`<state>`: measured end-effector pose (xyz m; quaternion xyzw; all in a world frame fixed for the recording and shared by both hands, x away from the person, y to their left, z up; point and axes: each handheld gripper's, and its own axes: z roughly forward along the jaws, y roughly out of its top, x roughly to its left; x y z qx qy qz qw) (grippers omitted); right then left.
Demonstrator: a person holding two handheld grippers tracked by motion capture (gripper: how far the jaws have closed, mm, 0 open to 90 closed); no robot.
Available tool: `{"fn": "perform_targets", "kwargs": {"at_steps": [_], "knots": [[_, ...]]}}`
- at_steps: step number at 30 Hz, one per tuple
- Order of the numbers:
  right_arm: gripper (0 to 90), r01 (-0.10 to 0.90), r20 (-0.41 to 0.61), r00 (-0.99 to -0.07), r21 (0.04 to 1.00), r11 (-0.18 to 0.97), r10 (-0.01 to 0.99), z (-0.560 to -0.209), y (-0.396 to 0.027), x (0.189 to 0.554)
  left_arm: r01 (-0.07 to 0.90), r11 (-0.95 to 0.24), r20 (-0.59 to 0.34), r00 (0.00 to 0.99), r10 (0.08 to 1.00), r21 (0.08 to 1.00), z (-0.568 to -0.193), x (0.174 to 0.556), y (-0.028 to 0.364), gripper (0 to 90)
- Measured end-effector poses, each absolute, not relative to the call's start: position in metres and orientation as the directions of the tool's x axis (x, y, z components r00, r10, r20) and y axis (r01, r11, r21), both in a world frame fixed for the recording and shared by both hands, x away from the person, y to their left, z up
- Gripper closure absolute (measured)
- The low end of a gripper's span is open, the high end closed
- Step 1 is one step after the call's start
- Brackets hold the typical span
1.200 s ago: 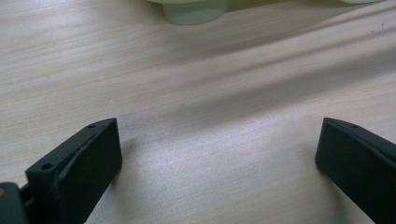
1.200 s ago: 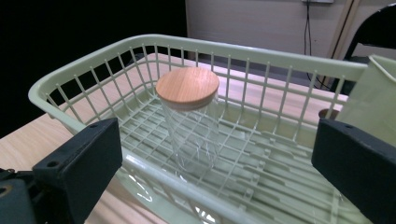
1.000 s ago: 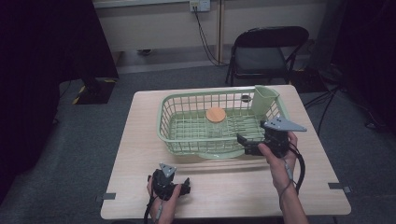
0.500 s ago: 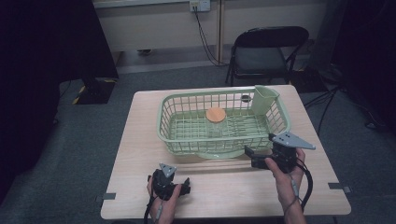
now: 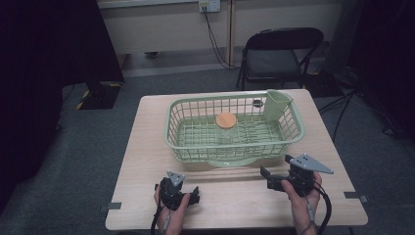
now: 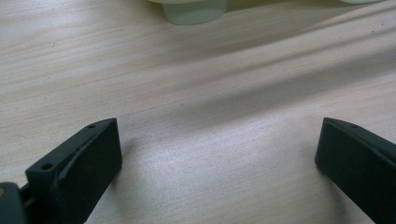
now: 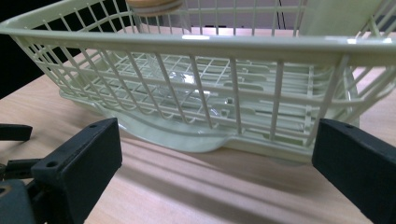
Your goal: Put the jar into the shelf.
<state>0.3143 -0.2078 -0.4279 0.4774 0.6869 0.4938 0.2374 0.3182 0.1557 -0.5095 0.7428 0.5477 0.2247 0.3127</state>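
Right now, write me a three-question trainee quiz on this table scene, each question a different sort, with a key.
1. True or false: the glass jar with the wooden lid stands inside the green basket.
2. Multiple choice: the right gripper is (a) shut on the jar, (b) open over the table in front of the basket, (c) inside the basket.
3. Fill in: the left gripper has its jaws ____.

Key: 1 true; 2 b; 3 open.
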Motion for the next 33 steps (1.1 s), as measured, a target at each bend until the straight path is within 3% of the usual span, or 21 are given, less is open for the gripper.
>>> {"fn": "perform_targets", "kwargs": {"at_steps": [18, 33], "knots": [[1.9, 0.504, 0.128, -0.411, 0.857, 0.108, 0.903, -0.467, -0.200, 0.307, 0.673, -0.204, -0.009, 0.299, 0.954, 0.711, -0.510, 0.318, 0.156, 0.4], [2.3, 0.594, 0.048, -0.404, 0.773, 0.222, 0.914, -0.501, -0.184, 0.308, 0.673, -0.205, -0.009, 0.299, 0.954, 0.711, -0.510, 0.318, 0.156, 0.4]]}}
